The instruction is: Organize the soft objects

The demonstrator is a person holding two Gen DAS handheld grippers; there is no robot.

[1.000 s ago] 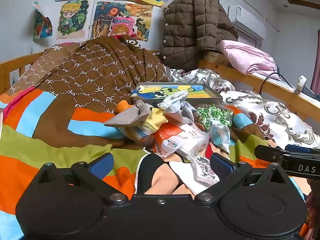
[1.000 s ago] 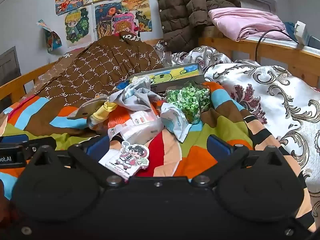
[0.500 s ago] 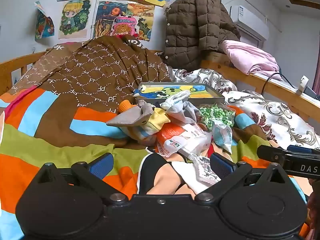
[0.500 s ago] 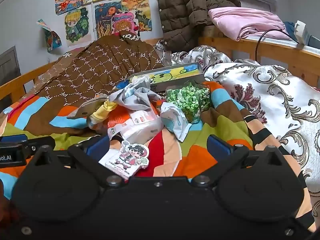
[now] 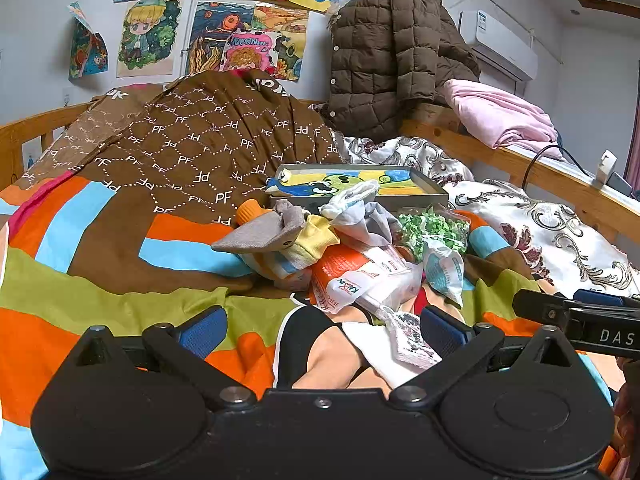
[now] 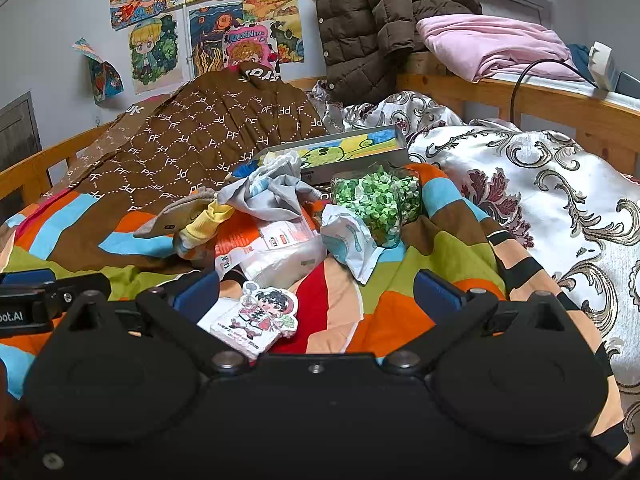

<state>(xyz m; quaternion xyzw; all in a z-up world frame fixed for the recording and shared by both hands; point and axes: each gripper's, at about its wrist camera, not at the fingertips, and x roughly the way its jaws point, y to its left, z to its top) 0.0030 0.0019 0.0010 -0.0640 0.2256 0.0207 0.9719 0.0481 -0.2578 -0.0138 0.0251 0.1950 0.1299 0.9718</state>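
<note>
Left gripper (image 5: 320, 330): jaws wide apart, nothing between them, held low over the striped bedspread (image 5: 120, 292) at the near edge of the bed.
Right gripper (image 6: 316, 296): jaws also spread and empty, just beside the left one; a cartoon sticker card (image 6: 256, 318) lies on the bedspread between its fingers.
Soft pile: grey sock (image 5: 264, 234), yellow sock (image 5: 316, 238) and grey-white cloth (image 5: 360, 216) are heaped together mid-bed, touching and overlapping an orange tissue pack (image 5: 352, 280) and a bag of green candies (image 5: 432, 228).
Tray (image 5: 356, 184): sits just behind the pile, toward the head of the bed; its rim touches the cloth.
Grey sock axis: long axis runs roughly across the bed, with the pointed end toward the bed's left edge and the other end tucked into the yellow sock.
Yellow sock axis: too bunched to tell.
Risk, tangle: the socks are knotted together, so pinching one would likely drag its neighbour along.
Risk, wrong catch: the plastic packs lie under and against the fabric; a deep bite could seize crinkly film instead of cloth.
Risk, slip: the bedspread is soft and folded, so a downward press may sink and catch the bedspread itself.
Risk, collision: both grippers sit close side by side, and reaching together could knock them together.
</note>
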